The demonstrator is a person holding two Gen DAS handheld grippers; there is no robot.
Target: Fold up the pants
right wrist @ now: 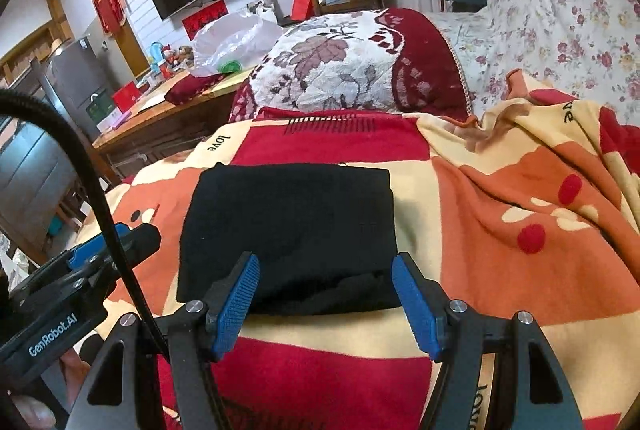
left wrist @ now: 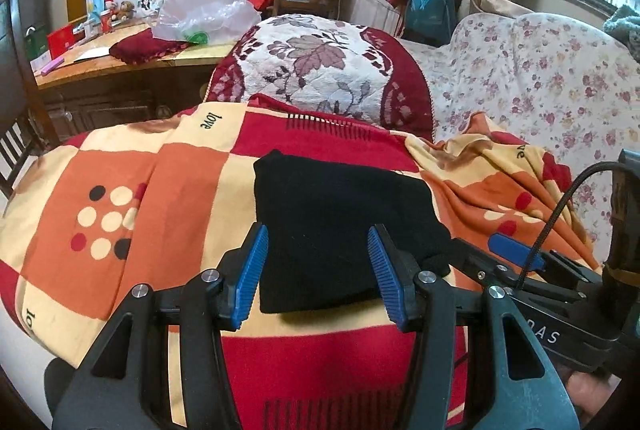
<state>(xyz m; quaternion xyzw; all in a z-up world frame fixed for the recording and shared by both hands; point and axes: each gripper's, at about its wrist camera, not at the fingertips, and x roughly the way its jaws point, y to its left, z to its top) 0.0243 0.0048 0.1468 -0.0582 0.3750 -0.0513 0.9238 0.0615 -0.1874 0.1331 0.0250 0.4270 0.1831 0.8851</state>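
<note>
The black pants (left wrist: 340,226) lie folded into a compact rectangle on the checked red, orange and cream blanket (left wrist: 120,190); they also show in the right wrist view (right wrist: 292,230). My left gripper (left wrist: 318,270) is open and empty, just above the bundle's near edge. My right gripper (right wrist: 326,294) is open and empty over the near edge of the pants. The right gripper also shows at the right of the left wrist view (left wrist: 516,250), and the left gripper at the left of the right wrist view (right wrist: 100,250).
A floral cushion (left wrist: 320,66) lies beyond the blanket (right wrist: 520,230). A floral-covered sofa (left wrist: 540,78) is at the right. A wooden table (left wrist: 120,66) with a plastic bag (left wrist: 204,14) and clutter stands at the back left.
</note>
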